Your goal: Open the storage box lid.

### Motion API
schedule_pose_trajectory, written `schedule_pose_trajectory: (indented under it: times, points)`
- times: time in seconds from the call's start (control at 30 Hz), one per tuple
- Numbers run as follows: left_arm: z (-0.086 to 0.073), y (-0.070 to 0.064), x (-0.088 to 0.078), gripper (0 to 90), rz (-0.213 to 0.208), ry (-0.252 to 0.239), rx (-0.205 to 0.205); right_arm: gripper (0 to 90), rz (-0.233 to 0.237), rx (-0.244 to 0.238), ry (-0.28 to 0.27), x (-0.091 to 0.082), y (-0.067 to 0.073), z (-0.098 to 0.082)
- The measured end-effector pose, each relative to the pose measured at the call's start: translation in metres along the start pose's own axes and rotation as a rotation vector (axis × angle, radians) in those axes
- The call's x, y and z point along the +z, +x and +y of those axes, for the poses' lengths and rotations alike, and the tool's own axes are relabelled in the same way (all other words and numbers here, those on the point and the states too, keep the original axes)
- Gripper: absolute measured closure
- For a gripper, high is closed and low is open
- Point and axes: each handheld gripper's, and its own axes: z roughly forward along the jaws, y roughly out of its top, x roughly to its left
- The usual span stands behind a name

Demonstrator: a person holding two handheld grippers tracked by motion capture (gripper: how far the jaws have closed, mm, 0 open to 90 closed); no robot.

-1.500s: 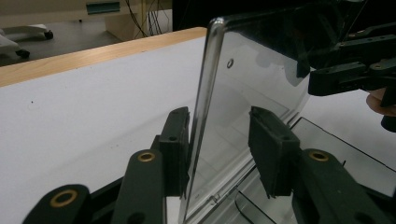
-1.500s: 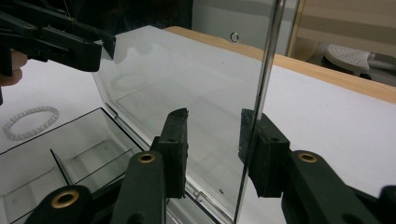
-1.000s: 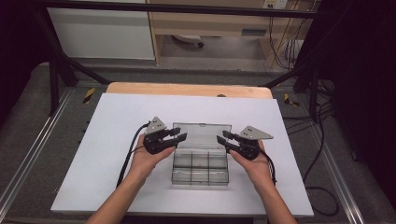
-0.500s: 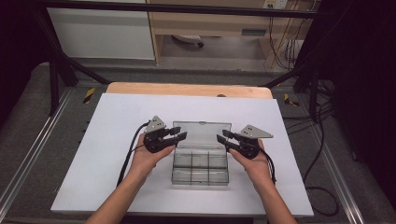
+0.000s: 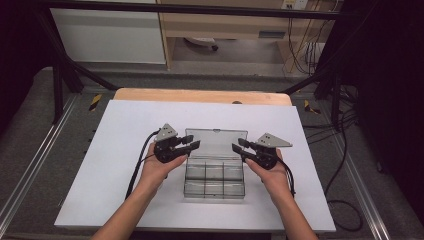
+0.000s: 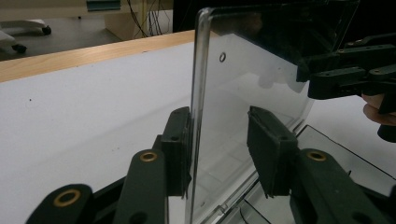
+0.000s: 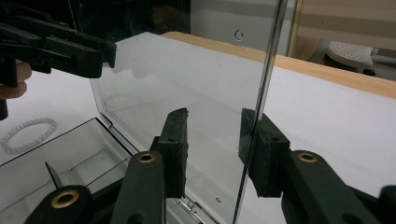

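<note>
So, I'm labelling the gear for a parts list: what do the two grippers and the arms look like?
Both are black two-jaw tools. The left gripper and right gripper each carry a grey three-cornered plate on top and trail a black cable. Brass-coloured rings mark the jaw pivots, and the pads are flat, dark and rectangular. The forearms are bare, with no sleeves showing.
</note>
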Motion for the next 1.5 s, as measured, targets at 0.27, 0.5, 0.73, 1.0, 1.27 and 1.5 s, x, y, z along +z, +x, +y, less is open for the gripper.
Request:
schedule_pose_trajectory:
  times: [0.27,0.5,0.73,1.0,1.27,1.5]
  points:
    - [-0.0004,0.0018,0.0014,60.7,0.001,-0.005,-0.01,62.1,0.001,0.007,-0.002,0.0019,-0.0018,0.0]
    - [-0.0005,0.0028,0.0021,60.9,-0.001,-0.007,-0.013,62.1,0.0,0.012,-0.004,0.0028,-0.0025,-0.0001]
    - [-0.0009,0.0036,0.0031,61.1,0.0,-0.011,-0.017,62.0,-0.001,0.017,-0.012,0.0038,-0.0033,-0.0008]
    - [-0.0016,0.0045,0.0041,61.4,0.003,-0.015,-0.02,61.8,0.001,0.029,-0.021,0.0051,-0.0042,-0.0017]
    - [-0.002,0.0059,0.0054,61.4,0.003,-0.02,-0.025,61.6,-0.001,0.038,-0.029,0.0064,-0.0053,-0.0027]
    - [-0.0026,0.0068,0.0063,61.5,0.0,-0.024,-0.031,61.4,-0.005,0.038,-0.031,0.0071,-0.0056,-0.0028]
